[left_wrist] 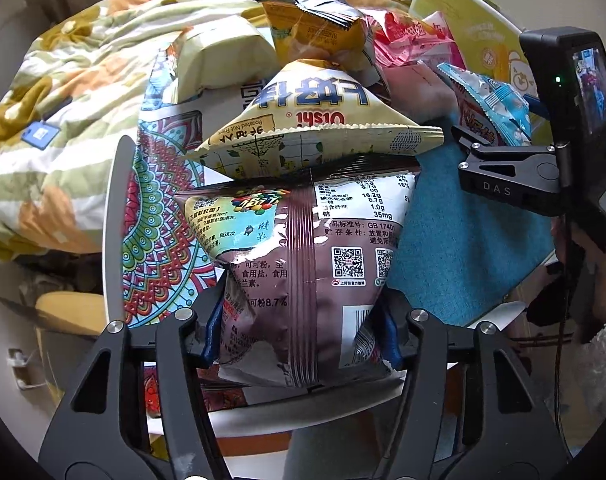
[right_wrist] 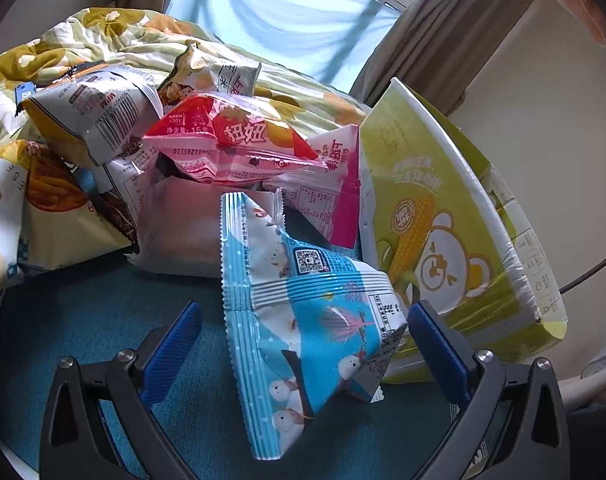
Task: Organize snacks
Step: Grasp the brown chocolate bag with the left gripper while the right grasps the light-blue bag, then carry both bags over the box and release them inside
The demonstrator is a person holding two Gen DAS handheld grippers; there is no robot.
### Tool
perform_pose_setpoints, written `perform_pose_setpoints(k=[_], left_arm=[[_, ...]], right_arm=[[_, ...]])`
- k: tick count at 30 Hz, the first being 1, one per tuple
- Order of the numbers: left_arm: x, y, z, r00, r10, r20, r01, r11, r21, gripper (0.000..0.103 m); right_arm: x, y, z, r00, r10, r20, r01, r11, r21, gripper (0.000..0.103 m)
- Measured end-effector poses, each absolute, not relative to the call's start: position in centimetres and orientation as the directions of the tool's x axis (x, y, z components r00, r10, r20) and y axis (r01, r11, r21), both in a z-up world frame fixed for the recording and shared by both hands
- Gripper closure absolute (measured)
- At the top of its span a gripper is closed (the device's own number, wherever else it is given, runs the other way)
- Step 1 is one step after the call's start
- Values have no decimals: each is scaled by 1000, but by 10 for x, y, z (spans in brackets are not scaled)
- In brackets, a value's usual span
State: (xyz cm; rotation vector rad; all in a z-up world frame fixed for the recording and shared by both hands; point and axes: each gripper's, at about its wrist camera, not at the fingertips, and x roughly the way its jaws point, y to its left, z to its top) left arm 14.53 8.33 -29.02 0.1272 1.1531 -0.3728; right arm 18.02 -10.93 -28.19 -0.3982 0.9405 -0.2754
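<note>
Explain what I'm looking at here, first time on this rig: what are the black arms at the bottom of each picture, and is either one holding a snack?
They are two hand-held grippers, each with a camera looking along its fingers. The left-wrist view shows the left gripper shut on a purple-brown snack bag, its blue pads pressing both sides. The right-wrist view shows the right gripper open, with a light blue snowman packet between its fingers but not pinched. Behind lie more snack packs on a teal cloth, and a green corn-and-bear box stands tilted at the right.

Soft window daylight, fisheye-warped edges
</note>
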Motion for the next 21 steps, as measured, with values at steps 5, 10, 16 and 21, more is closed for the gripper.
perform_pose_setpoints(k=[5,10,16,21], left_arm=[[139,86,-281,374,-211,-903,338,938,-79,47],[131,88,-272,391,-196,-899,313,947,-70,48],[122,88,-251,430,-185,-884,290,955,-59,47],[120,85,-223,468,-189,-863,269,961,-65,48]], right_arm=[[184,-115,-287,547,-408,-731,52,888,-456,2],[189,-127,-291,509,-397,-763,63,902,-428,24],[181,-132,-277,529,-334,-780,53,931,-362,38],[167,-128,-253,551,-265,-791,46,956,-288,39]])
